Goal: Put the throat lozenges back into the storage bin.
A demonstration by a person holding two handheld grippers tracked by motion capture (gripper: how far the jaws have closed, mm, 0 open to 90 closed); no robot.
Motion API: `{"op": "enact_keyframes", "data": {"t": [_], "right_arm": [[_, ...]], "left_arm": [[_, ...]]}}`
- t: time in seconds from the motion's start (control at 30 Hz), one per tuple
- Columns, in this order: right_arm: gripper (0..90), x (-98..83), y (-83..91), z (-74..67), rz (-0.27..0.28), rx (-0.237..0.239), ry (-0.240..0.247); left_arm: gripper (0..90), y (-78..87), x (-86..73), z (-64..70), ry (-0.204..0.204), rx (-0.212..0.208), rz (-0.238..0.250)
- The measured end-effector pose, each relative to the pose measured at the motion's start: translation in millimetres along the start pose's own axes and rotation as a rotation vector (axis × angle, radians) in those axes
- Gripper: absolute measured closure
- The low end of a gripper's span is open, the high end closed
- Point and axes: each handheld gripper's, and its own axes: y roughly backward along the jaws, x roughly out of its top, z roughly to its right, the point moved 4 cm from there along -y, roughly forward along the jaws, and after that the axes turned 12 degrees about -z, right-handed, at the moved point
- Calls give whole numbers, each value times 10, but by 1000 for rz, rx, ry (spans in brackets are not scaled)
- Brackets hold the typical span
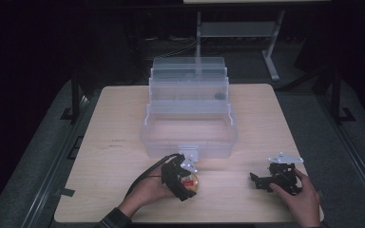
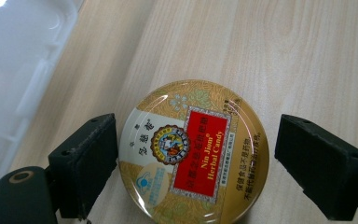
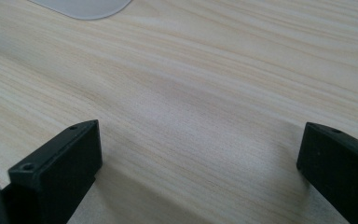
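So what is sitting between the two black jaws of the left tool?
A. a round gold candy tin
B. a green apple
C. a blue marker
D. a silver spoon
A: in the left gripper view the round gold candy tin with a red label lies on the wooden table between the open jaws of the left tool.

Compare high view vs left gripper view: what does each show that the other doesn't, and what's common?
High view alone: the whole clear tiered organizer box standing open, the right gripper resting on the table away from it, and both hands.

Left gripper view alone: the candy tin's lid print, a red label reading "Nin Jiom Herbal Candy", and a gap between the tin and the fingers, so the gripper is open.

Both: the round gold candy tin between the left gripper fingers, the wooden table, and the box beside the tin.
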Motion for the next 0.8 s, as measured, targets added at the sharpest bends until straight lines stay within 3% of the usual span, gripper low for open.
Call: {"op": "enact_keyframes", "data": {"t": [0.8], "right_arm": [[0, 0, 1, -1, -1, 0, -1]], "left_arm": [[174, -67, 24, 2, -3, 2, -42]]}}
